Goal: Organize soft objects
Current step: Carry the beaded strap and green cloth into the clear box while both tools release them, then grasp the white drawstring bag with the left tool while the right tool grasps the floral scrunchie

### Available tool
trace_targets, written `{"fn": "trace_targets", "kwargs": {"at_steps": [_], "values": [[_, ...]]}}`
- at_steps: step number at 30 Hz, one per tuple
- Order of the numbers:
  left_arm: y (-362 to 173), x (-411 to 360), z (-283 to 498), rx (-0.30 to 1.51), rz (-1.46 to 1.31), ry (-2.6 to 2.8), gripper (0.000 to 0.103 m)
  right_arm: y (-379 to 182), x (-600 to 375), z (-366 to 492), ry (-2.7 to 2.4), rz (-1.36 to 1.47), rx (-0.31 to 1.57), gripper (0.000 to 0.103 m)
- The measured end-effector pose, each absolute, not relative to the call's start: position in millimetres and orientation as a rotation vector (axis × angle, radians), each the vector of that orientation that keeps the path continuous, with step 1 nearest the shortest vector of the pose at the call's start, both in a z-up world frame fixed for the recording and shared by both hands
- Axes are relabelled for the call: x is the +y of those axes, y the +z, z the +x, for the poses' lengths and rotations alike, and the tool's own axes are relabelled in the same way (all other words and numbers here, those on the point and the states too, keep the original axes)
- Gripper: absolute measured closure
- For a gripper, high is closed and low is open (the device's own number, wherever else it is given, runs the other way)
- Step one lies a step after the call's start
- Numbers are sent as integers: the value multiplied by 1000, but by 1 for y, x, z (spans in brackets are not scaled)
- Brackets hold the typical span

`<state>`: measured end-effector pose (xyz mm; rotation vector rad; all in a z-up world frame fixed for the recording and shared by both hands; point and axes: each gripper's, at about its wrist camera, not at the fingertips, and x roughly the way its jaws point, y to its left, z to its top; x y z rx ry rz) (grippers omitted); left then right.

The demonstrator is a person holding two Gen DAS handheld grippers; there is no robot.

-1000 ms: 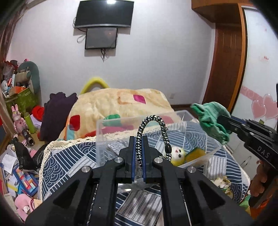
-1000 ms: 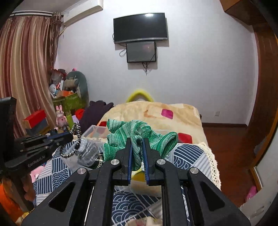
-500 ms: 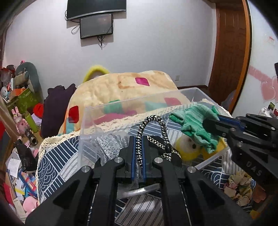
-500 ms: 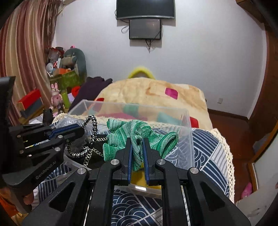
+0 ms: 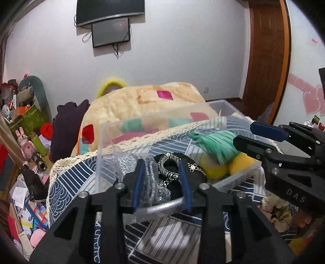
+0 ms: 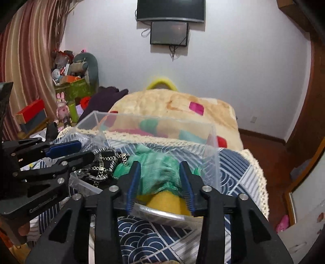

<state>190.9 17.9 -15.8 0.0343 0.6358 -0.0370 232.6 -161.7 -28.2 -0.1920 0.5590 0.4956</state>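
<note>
**Over the clear bin on the bed, both grippers stand open**

On the bed [image 6: 239,168] lies a cover with a blue and white wave pattern and a cream lace edge. Behind it a thick beige blanket [image 5: 154,101] with pink, red and green patches is heaped up. The far wall is white and carries a dark television [image 6: 170,10] with a smaller screen below it. To the left there is a striped curtain [image 6: 26,61], and beside it a crowded corner with boxes, a pink rabbit figure [image 5: 25,140] and other toys. To the right is a brown wooden door [image 5: 266,56].

A clear plastic bin [image 6: 211,154] with straight, thin walls stands on the cover. Inside it, on the left side, lies a black and white braided rope [image 5: 169,168], coiled loosely, next to a crumpled silver-grey bag [image 5: 127,162]. On the right side lies a green knitted cloth [image 6: 160,168], soft and ribbed, slightly blurred. It rests on top of a yellow plush toy [image 6: 168,203].

The left gripper [image 5: 161,178] hangs just above the rope with its jaws spread wide, holding nothing. The right gripper [image 6: 159,180] hangs above the green cloth, and its jaws are also spread apart; the cloth shows between the blue pads, but the pads do not press it. Both grippers are black with blue inner pads [image 5: 138,182], and they stay side by side over the bin, near each other but apart.
</note>
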Motion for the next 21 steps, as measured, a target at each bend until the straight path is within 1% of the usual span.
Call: {"fn": "trace_targets", "kwargs": {"at_steps": [2, 3, 5, 6, 8, 9, 11, 13, 14, 15, 17, 21], "values": [[-8, 17, 182, 612, 32, -46, 58, -21, -169, 227, 500, -175, 536, 61], [-3, 16, 174, 595, 33, -48, 56, -19, -171, 225, 500, -169, 528, 58], [5, 14, 164, 570, 36, -54, 48, -13, -177, 219, 500, -158, 508, 54], [9, 14, 157, 554, 32, -62, 45, -9, -182, 214, 499, -153, 492, 52], [14, 14, 147, 535, 26, -74, 35, -3, -188, 208, 501, -146, 473, 50], [15, 13, 142, 527, 23, -79, 33, -2, -190, 205, 503, -143, 465, 48], [16, 13, 131, 511, 16, -85, 25, 3, -198, 196, 507, -134, 446, 43], [13, 12, 123, 504, 4, -93, 18, 4, -203, 189, 506, -124, 436, 30], [11, 12, 120, 505, -1, -95, 13, 4, -207, 184, 506, -118, 432, 27], [8, 12, 117, 509, -5, -96, 12, 2, -211, 179, 505, -116, 430, 25], [1, 11, 112, 526, -14, -107, 5, -3, -213, 173, 490, -128, 432, 23], [-15, 10, 106, 566, -38, -122, 3, -20, -218, 165, 453, -171, 447, 22]]}}
